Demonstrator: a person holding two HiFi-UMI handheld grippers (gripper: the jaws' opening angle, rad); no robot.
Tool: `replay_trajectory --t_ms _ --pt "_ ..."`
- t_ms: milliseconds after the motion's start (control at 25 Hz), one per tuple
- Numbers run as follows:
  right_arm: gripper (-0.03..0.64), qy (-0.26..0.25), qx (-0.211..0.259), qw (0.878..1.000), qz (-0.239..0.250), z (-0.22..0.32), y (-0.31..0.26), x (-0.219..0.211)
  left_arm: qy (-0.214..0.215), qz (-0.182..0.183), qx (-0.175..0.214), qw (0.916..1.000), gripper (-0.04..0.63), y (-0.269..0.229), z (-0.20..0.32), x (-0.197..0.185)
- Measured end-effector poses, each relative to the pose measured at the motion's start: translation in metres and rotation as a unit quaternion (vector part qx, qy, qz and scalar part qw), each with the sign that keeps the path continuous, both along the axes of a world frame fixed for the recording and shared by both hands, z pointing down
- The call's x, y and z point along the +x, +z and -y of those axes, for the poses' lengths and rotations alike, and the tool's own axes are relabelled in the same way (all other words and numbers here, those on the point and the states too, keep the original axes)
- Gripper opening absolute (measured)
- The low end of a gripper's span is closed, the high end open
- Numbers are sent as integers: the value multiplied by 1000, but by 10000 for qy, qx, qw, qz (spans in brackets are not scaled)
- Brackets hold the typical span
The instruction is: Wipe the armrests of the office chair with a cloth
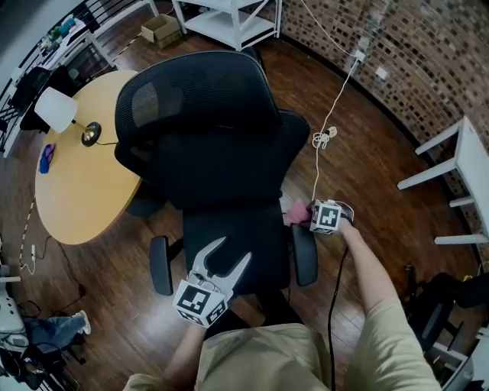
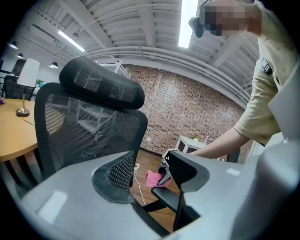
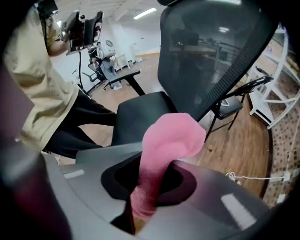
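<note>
The black office chair [image 1: 218, 153] stands in the middle of the head view, its left armrest [image 1: 160, 265] and right armrest [image 1: 303, 254] on either side of the seat. My right gripper [image 1: 307, 214] is shut on a pink cloth [image 1: 295, 211] just above the far end of the right armrest. In the right gripper view the pink cloth [image 3: 164, 150] bulges out from between the jaws of the right gripper [image 3: 150, 185]. My left gripper [image 1: 234, 249] hovers open over the seat's front with nothing between its jaws. The left gripper view shows the cloth [image 2: 152, 178] and the right armrest [image 2: 167, 199] beyond.
A round wooden table [image 1: 76, 183] with a white lamp [image 1: 57, 109] stands left of the chair. A white cable [image 1: 325, 137] trails over the wood floor at the right. White furniture [image 1: 458, 164] stands at the far right, a white shelf [image 1: 229, 21] at the back.
</note>
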State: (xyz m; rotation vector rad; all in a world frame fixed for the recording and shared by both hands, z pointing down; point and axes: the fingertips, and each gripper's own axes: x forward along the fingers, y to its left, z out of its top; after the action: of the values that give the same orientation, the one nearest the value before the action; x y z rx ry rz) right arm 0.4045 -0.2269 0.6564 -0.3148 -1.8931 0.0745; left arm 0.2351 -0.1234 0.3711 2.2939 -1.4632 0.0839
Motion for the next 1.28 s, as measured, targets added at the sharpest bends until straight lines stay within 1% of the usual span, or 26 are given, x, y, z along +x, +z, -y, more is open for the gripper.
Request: replay_trajectory --t_ms 80,160,200,320,400,480,640,840,880,960,1040,1080,1200,1280 --pt "69 0 -34 10000 4 -2 7 1 -66 -1 -2 10000 221 1 1 -2" --pt "69 150 -114 9996 207 -13 7 5 -63 -22 -23 10000 221 4 1 -1" --pt "69 147 -196 9993 281 -26 5 9 -42 -39 -29 10000 221 6 1 -1" --pt "69 -97 -331 9987 378 -74 2 23 63 -116 5 9999 221 9 5 1" --pt "70 -233 -375 9983 387 -109 1 34 182 -160 14 9997 221 7 10 9" --pt "71 -294 -532 9975 369 -146 1 48 347 -205 31 9992 221 6 13 20" --pt "71 -207 -750 9964 340 -213 0 68 617 -233 76 9978 221 1 13 32" --pt "71 -1 -1041 9944 170 -267 9 89 667 -263 61 9974 218 -6 13 36" --pt "71 165 -1027 9942 277 -267 7 90 670 -266 75 9974 218 -6 10 38" --pt "71 786 -905 9903 696 -244 -8 80 667 -259 111 9974 218 -10 6 40" --pt "71 1334 -640 9840 989 -199 -27 63 603 -250 123 9978 216 -12 3 36" --pt "71 1504 -476 9821 1026 -173 -33 54 540 -258 115 9981 216 -11 0 31" --pt "72 1754 -52 9809 842 -97 -34 23 303 -297 96 9991 216 -4 -12 14" --pt "72 1702 140 9839 523 -55 -29 1 135 -316 113 9993 215 -3 -19 3"
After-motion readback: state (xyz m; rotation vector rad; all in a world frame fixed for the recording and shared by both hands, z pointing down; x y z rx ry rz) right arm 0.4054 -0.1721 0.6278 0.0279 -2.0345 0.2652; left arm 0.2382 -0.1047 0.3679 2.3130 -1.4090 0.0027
